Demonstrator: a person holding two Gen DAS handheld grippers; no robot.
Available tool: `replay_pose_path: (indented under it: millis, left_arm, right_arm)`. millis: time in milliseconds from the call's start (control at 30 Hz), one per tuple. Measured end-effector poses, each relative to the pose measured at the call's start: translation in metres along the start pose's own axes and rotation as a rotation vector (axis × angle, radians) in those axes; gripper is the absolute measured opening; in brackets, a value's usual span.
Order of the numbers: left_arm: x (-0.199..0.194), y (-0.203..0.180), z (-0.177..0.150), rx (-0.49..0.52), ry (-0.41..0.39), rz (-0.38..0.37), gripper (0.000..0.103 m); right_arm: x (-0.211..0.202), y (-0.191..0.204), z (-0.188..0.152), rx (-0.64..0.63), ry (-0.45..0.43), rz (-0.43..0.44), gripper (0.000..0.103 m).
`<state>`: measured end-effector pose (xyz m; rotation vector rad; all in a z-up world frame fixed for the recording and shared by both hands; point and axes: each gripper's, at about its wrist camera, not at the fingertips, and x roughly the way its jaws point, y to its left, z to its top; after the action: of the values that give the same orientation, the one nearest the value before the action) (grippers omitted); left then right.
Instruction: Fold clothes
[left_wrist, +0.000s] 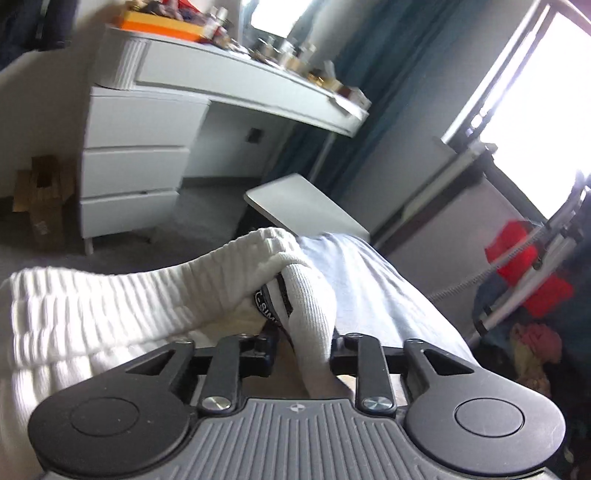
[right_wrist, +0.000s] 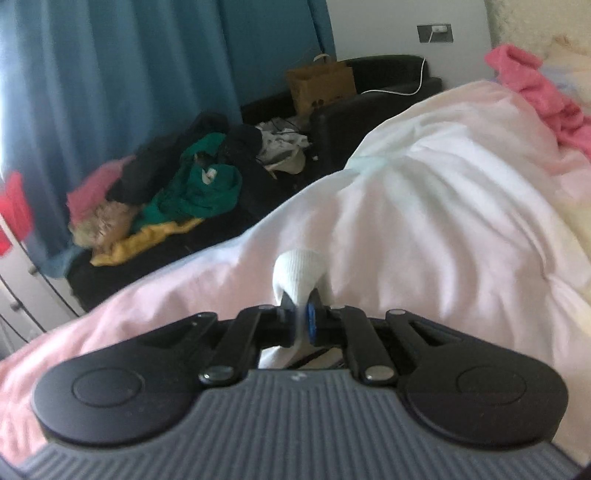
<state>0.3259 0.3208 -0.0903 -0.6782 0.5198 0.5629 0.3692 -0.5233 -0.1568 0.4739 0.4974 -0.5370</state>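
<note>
A white ribbed garment (left_wrist: 110, 302) with a thick ribbed band and a black label stretches from the left of the left wrist view to my left gripper (left_wrist: 303, 347). A bunched fold of it fills the gap between the jaws, which hold it. Behind it lies a pale bed cover (left_wrist: 369, 288). In the right wrist view my right gripper (right_wrist: 301, 321) is shut on a narrow fold of the same white ribbed garment (right_wrist: 299, 269), which sticks up past the fingertips. A pale pink duvet (right_wrist: 443, 203) lies beyond it.
A white chest of drawers (left_wrist: 129, 166) and a cluttered desk top (left_wrist: 240, 77) stand ahead of the left gripper, with a small white table (left_wrist: 306, 206) near the bed. A black sofa with a clothes pile (right_wrist: 192, 184), a paper bag (right_wrist: 321, 85) and teal curtains (right_wrist: 110, 74) flank the bed. A pink fluffy cloth (right_wrist: 535, 85) lies top right.
</note>
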Motion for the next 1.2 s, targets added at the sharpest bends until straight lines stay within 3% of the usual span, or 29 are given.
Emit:
replay_pose_path:
  millis: [167, 200, 233, 300, 333, 533, 667, 867, 967, 1067, 1200]
  left_arm:
    - [-0.011, 0.016, 0.004, 0.003, 0.063, -0.054, 0.056]
    - [-0.017, 0.022, 0.005, 0.000, 0.080, -0.072, 0.057]
    - [-0.024, 0.029, 0.004, -0.005, 0.099, -0.090, 0.058]
    - [-0.046, 0.041, 0.004, -0.006, 0.100, -0.121, 0.062]
    - [-0.057, 0.047, 0.003, -0.006, 0.098, -0.136, 0.067]
    - [-0.133, 0.084, -0.010, 0.004, 0.071, -0.206, 0.079]
    - [-0.162, 0.124, -0.034, -0.046, 0.099, -0.185, 0.081]
    - [-0.167, 0.176, -0.071, -0.184, 0.184, -0.114, 0.079]
    - [-0.165, 0.176, -0.083, -0.182, 0.164, -0.088, 0.079]
    - [-0.154, 0.164, -0.092, -0.213, 0.136, -0.114, 0.081]
    - [-0.140, 0.149, -0.102, -0.267, 0.086, -0.139, 0.081]
  right_arm:
    - [-0.036, -0.019, 0.006, 0.139, 0.047, 0.056, 0.028]
    - [-0.048, -0.023, 0.004, 0.155, 0.046, 0.073, 0.037]
    - [-0.061, -0.025, -0.001, 0.165, 0.043, 0.074, 0.054]
    - [-0.085, -0.030, -0.012, 0.187, 0.044, 0.072, 0.073]
    - [-0.095, -0.032, -0.017, 0.206, 0.052, 0.086, 0.076]
    - [-0.158, -0.067, -0.065, 0.344, 0.083, 0.175, 0.076]
    - [-0.182, -0.093, -0.106, 0.442, 0.145, 0.229, 0.076]
    - [-0.176, -0.107, -0.158, 0.539, 0.186, 0.273, 0.075]
    - [-0.174, -0.098, -0.164, 0.501, 0.141, 0.265, 0.075]
    - [-0.169, -0.088, -0.163, 0.482, 0.126, 0.272, 0.076]
    - [-0.152, -0.092, -0.159, 0.533, 0.110, 0.344, 0.076]
